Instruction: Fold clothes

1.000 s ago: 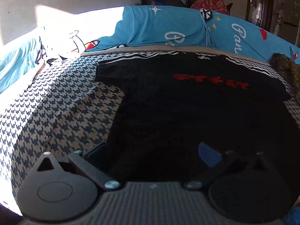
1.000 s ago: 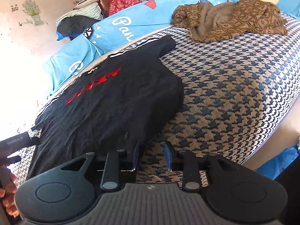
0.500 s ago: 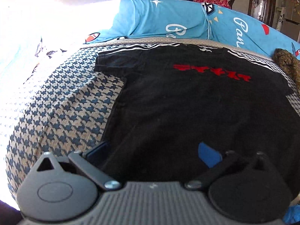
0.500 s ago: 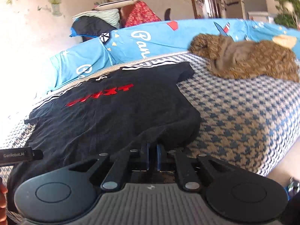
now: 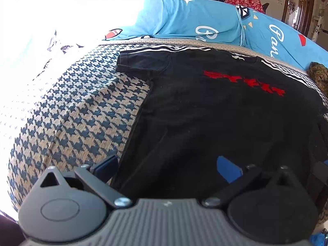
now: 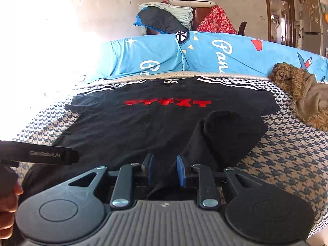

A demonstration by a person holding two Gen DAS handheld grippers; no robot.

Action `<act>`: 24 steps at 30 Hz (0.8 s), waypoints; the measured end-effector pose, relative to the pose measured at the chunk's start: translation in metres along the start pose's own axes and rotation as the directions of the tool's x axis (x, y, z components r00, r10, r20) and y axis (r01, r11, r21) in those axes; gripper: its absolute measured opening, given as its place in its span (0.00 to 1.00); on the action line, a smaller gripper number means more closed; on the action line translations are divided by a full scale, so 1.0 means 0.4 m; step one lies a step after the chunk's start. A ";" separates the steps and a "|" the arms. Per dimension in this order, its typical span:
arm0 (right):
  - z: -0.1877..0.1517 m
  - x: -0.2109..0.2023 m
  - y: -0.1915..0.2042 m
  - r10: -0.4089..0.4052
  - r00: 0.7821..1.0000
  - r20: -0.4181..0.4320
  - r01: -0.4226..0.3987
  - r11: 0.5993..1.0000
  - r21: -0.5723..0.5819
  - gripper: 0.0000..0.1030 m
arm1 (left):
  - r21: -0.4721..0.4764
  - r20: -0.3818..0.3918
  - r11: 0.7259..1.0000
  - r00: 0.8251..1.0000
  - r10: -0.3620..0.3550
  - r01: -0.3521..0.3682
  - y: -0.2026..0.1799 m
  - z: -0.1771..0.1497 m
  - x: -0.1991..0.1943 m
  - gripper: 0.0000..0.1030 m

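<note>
Black T-shirt of soft matte knit lies spread on the bed, filling the centre and right of the left wrist view, its blocky red lettering printed across the chest in the upper right. One short sleeve lies flat at upper centre. Under it is a ribbed houndstooth bedcover in navy and tan, curving away to the left. A smooth blue printed sheet rises along the top. The left gripper sits at the bottom, its blue-padded fingers spread wide over the shirt's lower hem, pressing on nothing.

From the right wrist view the shirt lies across the middle, lettering level at centre. Its right side is gathered into a rounded, draped fold leading down to the right gripper at bottom centre. The jaws there stand narrow and have just been opening; black cloth hangs between the blue pads, and I cannot tell whether they press it. A crumpled brown patterned cloth is heaped at the right edge. The left gripper's black finger juts in from the left, with a hand below.
</note>
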State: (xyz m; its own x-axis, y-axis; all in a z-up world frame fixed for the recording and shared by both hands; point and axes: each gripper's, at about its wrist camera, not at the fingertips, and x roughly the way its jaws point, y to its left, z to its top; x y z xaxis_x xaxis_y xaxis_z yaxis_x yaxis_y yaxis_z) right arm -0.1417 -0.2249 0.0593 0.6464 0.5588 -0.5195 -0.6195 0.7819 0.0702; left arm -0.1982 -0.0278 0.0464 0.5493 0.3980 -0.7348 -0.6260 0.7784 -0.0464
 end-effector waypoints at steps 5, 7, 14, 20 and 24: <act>-0.008 -0.071 -0.049 -0.063 0.997 0.045 0.059 0.994 0.091 0.23 | 0.018 0.007 1.000 1.000 -0.005 0.005 -0.011 -0.003 -0.003 1.00; -0.011 -0.064 -0.089 -0.107 0.994 0.016 0.103 0.981 0.165 0.23 | 0.027 0.009 1.000 1.000 -0.003 0.003 -0.016 -0.006 -0.004 1.00; 0.001 -0.027 -0.156 -0.170 0.985 0.003 0.164 0.958 0.236 0.23 | 0.031 0.003 1.000 1.000 0.003 -0.003 -0.016 -0.009 -0.002 1.00; 0.020 0.023 -0.154 -0.122 0.993 0.000 0.120 0.975 0.186 0.23 | 0.029 -0.005 1.000 1.000 0.009 -0.009 -0.013 -0.011 0.005 1.00; 0.020 0.056 -0.146 -0.126 0.992 -0.012 0.126 0.981 0.145 0.24 | 0.030 -0.010 0.999 1.000 0.011 -0.011 -0.012 -0.011 0.009 1.00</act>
State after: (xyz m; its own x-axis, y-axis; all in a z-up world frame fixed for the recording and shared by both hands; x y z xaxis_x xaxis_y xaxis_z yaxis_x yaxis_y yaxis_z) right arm -0.0876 -0.2559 0.0504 0.7140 0.4526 -0.5341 -0.4618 0.8779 0.1265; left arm -0.1956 -0.0324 0.0411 0.5368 0.4016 -0.7420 -0.6150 0.7883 -0.0181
